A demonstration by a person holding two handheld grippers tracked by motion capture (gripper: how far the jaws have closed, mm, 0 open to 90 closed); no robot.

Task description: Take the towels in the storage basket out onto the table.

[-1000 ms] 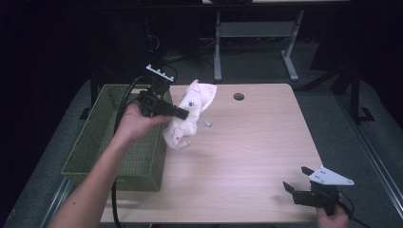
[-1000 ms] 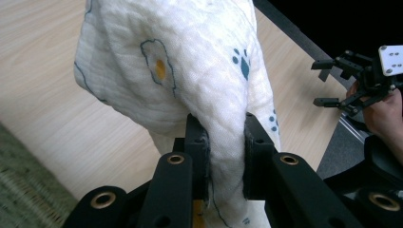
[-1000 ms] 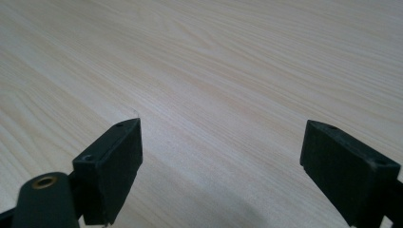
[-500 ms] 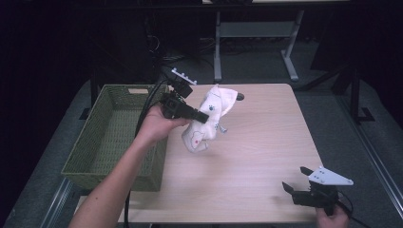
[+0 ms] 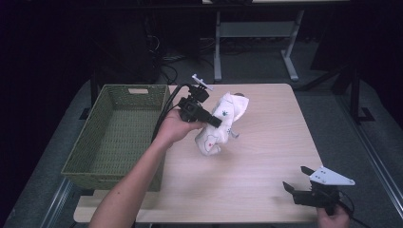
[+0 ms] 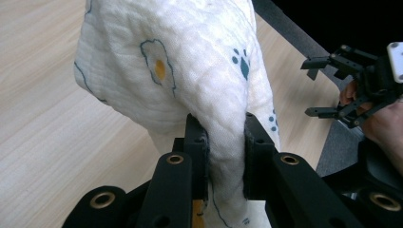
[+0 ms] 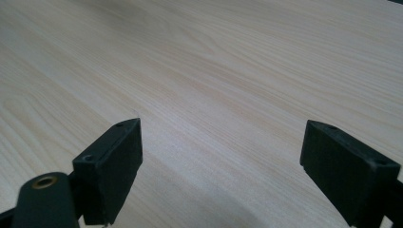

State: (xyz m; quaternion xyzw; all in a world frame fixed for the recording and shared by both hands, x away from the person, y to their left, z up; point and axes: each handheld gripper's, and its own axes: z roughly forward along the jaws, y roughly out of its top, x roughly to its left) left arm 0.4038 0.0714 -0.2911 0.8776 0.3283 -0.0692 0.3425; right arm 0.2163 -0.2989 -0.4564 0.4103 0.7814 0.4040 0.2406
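One green wicker basket (image 5: pixel 114 130) sits at the left of the high view. Just right of it, mid-frame, the left claw (image 5: pixel 215 121) is clenched on a white printed cloth (image 5: pixel 221 123), hanging bunched over the worktop (image 5: pixel 266 152). At lower right, the right claw (image 5: pixel 297 183) rests released, jaws wide apart.

You see a soft, crinkled white cloth (image 6: pixel 199 71), a desk (image 5: pixel 266 156) of pale matt wood, a woven green basket (image 5: pixel 119 133), and matt black plastic fingers (image 7: pixel 111 166).
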